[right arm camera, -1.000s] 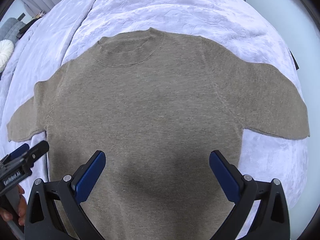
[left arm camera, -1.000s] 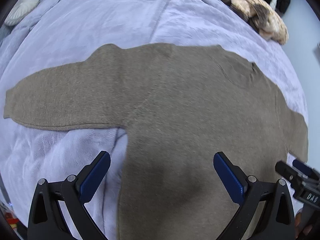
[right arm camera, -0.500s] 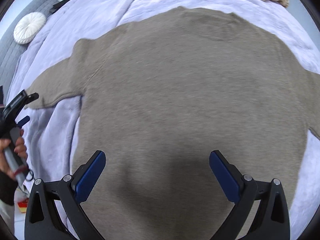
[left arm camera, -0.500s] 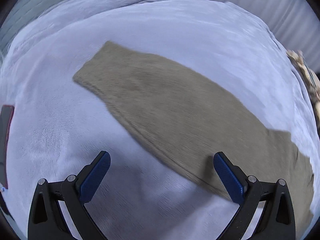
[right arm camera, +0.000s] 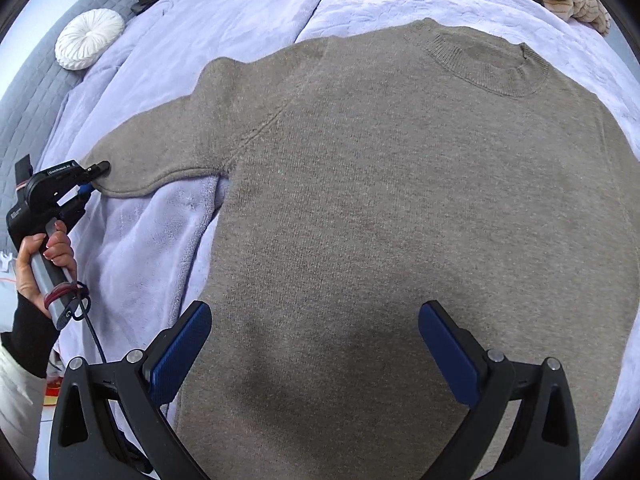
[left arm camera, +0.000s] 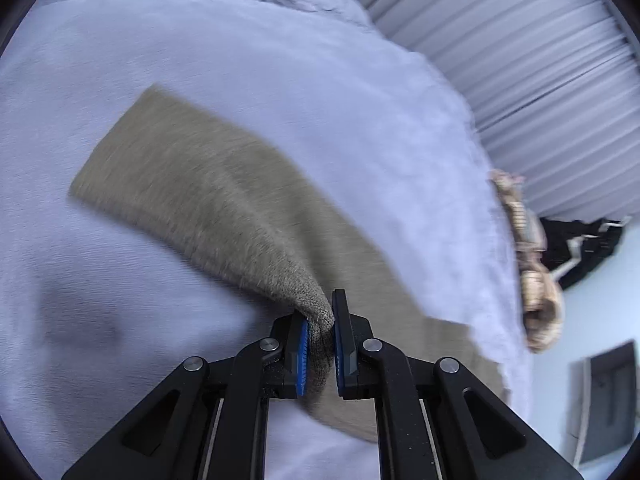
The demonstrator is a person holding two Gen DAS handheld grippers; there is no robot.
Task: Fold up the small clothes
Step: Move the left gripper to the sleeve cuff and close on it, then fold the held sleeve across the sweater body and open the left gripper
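— Sweater (right arm camera: 400, 216) first: where is it lying, and which view is giving you the most of it?

— It is lying flat on the lavender blanket (right arm camera: 248, 12) covering the bed; the right wrist view is showing the body, the ribbed round collar and one sleeve stretching to the left, while the left wrist view is showing only that sleeve (left arm camera: 192, 184), blurred, running away from the camera.

— And the left tool?

— The left tool (left arm camera: 320, 332) has just been closing, and its blue pads are now pinching a raised fold at the sleeve's edge; only the right wrist view is showing the hand (right arm camera: 44, 256) gripping its grey handle at the sleeve's end.

— The right tool?

— The right tool (right arm camera: 316, 352) is hovering over the lower body with its jaws standing wide apart, nothing between the pads.

— How is the sweater looking?

— Taupe, fine knit, smooth across the chest.

— Counts?

— One sweater, two tools, one white round cushion (right arm camera: 90, 38) on the grey headboard, and one beige knitted heap (left arm camera: 532, 272) at the bed's far edge; pleated curtains (left arm camera: 520, 56) are appearing in the left view alone.
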